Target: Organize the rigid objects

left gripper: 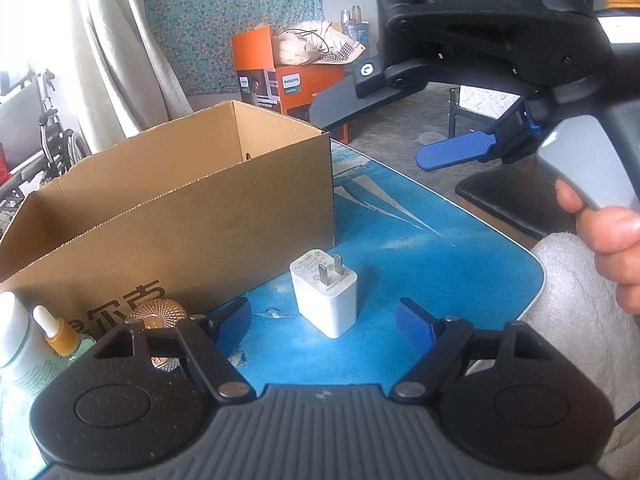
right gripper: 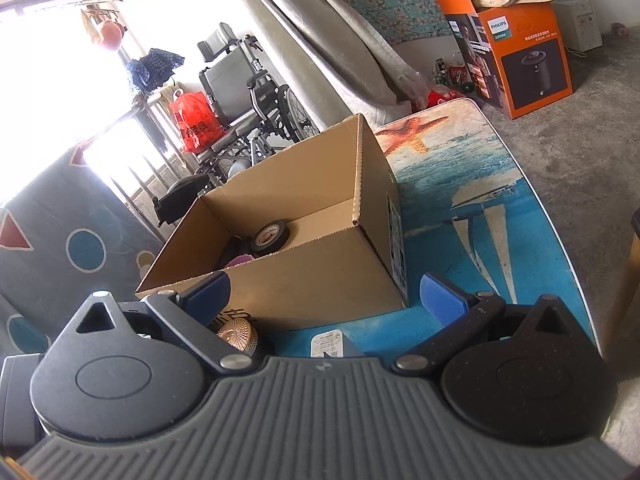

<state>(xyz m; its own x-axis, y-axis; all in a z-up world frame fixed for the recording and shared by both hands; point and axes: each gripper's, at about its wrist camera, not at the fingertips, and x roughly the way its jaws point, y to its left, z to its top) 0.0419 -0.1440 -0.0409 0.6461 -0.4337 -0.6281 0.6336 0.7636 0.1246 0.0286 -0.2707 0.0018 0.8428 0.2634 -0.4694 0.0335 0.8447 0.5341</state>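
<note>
White charger (left gripper: 325, 300) upright on table, prongs up; both hand-held grippers (left gripper: 323, 320) (right gripper: 324, 300) apart, empty.

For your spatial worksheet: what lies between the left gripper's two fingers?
The white charger, upright on the blue table, untouched; the left wrist view shows it.

Both tools gape empty: left tool (left gripper: 324, 320), right tool (right gripper: 326, 292).
</note>
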